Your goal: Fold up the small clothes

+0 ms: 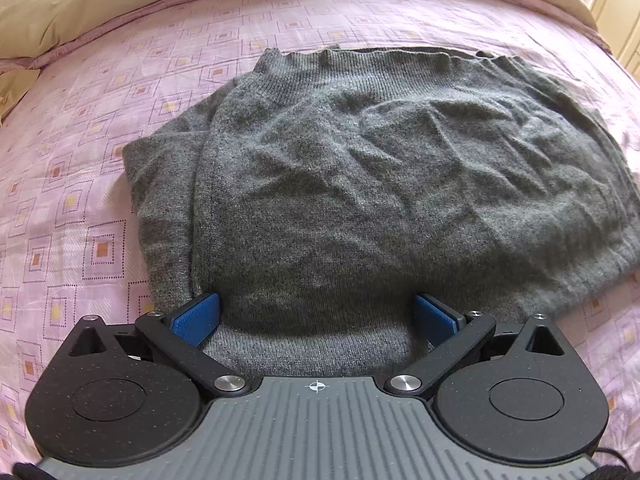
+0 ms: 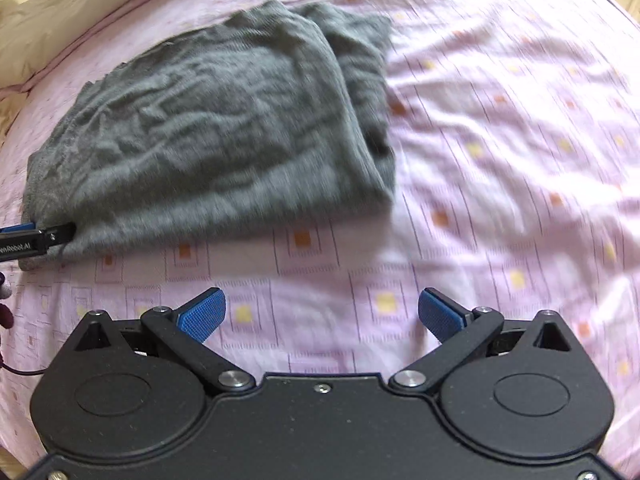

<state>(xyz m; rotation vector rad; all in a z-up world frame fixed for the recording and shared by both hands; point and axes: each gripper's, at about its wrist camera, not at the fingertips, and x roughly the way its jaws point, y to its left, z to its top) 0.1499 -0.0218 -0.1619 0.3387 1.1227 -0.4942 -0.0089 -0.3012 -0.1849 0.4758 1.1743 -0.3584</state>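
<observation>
A grey knitted sweater (image 1: 360,168) lies folded into a rough rectangle on the pink bed. My left gripper (image 1: 318,312) is open, its blue pads (image 1: 196,316) spread wide on either side of the sweater's near edge, and the knit bulges between them. In the right wrist view the same sweater (image 2: 216,128) lies at the upper left, and the left gripper's finger (image 2: 36,236) reaches its near-left corner from the frame edge. My right gripper (image 2: 322,312) hangs open over bare sheet, apart from the sweater, with nothing between its fingers.
The bed carries a pink sheet (image 2: 500,160) with square patterns. A beige duvet (image 1: 100,4) is bunched along the far side. Cream cupboard doors (image 1: 616,12) show beyond the bed at the top right. A dark cable (image 2: 20,370) trails at the left edge.
</observation>
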